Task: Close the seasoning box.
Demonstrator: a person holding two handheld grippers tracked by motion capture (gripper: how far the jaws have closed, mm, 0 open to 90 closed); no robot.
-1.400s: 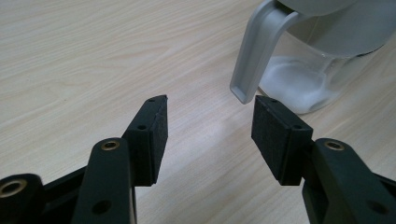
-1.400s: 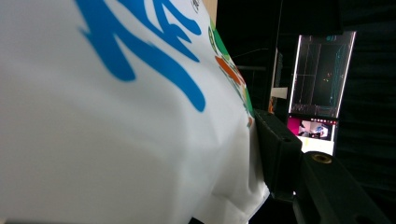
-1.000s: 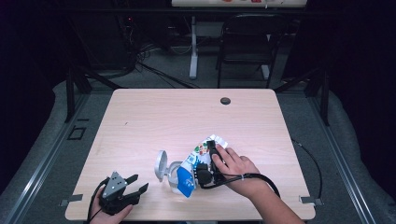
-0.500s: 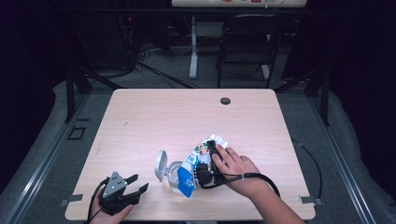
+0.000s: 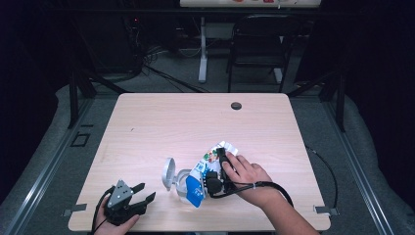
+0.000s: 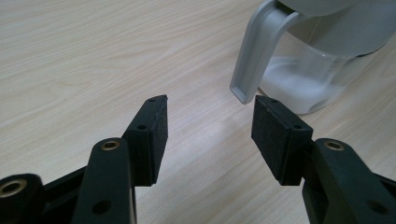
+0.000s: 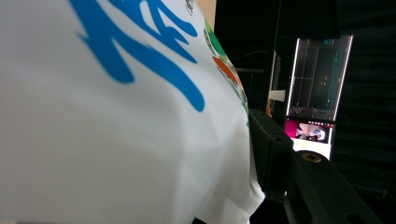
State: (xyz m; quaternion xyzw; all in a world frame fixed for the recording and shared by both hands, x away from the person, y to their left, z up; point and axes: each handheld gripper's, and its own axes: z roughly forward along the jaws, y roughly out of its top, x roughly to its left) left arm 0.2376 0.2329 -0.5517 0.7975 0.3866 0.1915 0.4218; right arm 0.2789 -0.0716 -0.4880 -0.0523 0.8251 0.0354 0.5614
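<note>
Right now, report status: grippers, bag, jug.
Right gripper closing on the bag, tilted over the jug. Left gripper open, empty, beside the jug handle. Nothing obstructing.

The high view looks forward and down over the whole table [image 5: 147, 127]. My left gripper's camera sits low, close to the pitcher [image 6: 322, 51], which the high view shares [image 5: 178, 183]. My right camera presses against the printed bag [image 7: 116, 116].

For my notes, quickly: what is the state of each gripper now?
Left gripper: open, holding nothing.
Right gripper: jaws just closing, pressed on the white printed bag.
</note>
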